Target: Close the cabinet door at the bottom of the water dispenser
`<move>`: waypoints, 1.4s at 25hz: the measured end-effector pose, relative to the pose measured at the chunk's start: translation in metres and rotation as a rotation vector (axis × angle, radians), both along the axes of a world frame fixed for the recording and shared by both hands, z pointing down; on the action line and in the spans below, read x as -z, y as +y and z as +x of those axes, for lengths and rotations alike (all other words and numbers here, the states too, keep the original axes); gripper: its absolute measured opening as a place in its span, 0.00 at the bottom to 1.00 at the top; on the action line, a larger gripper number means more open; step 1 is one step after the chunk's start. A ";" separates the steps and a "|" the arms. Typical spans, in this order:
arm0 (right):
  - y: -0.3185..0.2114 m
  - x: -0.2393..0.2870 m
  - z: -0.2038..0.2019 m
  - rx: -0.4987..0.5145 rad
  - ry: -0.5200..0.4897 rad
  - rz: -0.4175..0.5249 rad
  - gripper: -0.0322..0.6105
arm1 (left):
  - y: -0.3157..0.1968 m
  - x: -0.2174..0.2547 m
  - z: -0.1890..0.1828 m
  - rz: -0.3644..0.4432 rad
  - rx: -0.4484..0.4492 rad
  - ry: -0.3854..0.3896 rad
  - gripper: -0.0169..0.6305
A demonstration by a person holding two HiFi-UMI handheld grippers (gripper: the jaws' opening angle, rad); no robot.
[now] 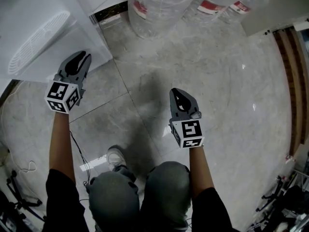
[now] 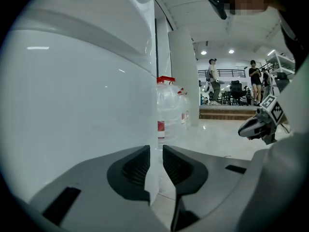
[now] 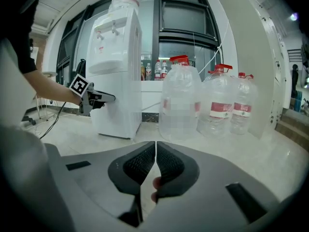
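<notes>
The white water dispenser (image 3: 116, 57) stands at about ten o'clock from the person. Its cabinet door (image 3: 112, 120) is the lower front panel. In the right gripper view it looks flush with the body, though I can't tell whether it is fully shut. The left gripper (image 1: 81, 57) reaches out to it on a bare forearm, tips right against that lower front near its corner. Its jaws are barely open, a narrow slit apart, and clamp nothing; the dispenser's white corner edge shows through the slit. A thin cable (image 1: 77, 149) trails over the floor below that arm. At six o'clock are the person's knees (image 1: 140, 197) and one white shoe (image 1: 116, 156). From twelve to one o'clock, three big clear water bottles (image 3: 222, 103) with red caps stand side by side on the grey marble floor (image 1: 217, 81), just beside the dispenser. The right gripper (image 1: 177, 92) hangs over bare floor, well apart from the dispenser and pointing toward the bottles. Its jaws meet at the tips with nothing between them, and a fingertip (image 3: 154, 182) of the holding hand shows just behind them.
</notes>
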State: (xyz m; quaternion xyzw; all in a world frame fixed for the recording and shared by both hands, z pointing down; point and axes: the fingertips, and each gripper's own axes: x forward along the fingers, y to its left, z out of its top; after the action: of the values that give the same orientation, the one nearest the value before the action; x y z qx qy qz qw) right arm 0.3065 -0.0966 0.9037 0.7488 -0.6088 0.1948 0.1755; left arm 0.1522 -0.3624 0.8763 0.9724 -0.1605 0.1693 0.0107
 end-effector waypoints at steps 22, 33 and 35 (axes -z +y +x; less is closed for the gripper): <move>-0.004 0.075 -0.047 0.066 -0.066 0.065 0.07 | 0.082 0.070 -0.054 -0.079 0.102 0.044 0.05; -0.002 0.201 -0.080 0.081 -0.107 0.070 0.07 | 0.117 0.195 -0.087 -0.113 0.165 0.043 0.05; 0.002 0.230 -0.086 0.094 -0.120 0.063 0.07 | 0.125 0.227 -0.094 -0.123 0.185 0.048 0.05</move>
State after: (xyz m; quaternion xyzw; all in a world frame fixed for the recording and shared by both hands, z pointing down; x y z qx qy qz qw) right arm 0.2210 -0.0946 0.6739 0.7116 -0.6584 0.2114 0.1240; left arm 0.0580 -0.2377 0.6497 0.9547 -0.2388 0.1535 0.0898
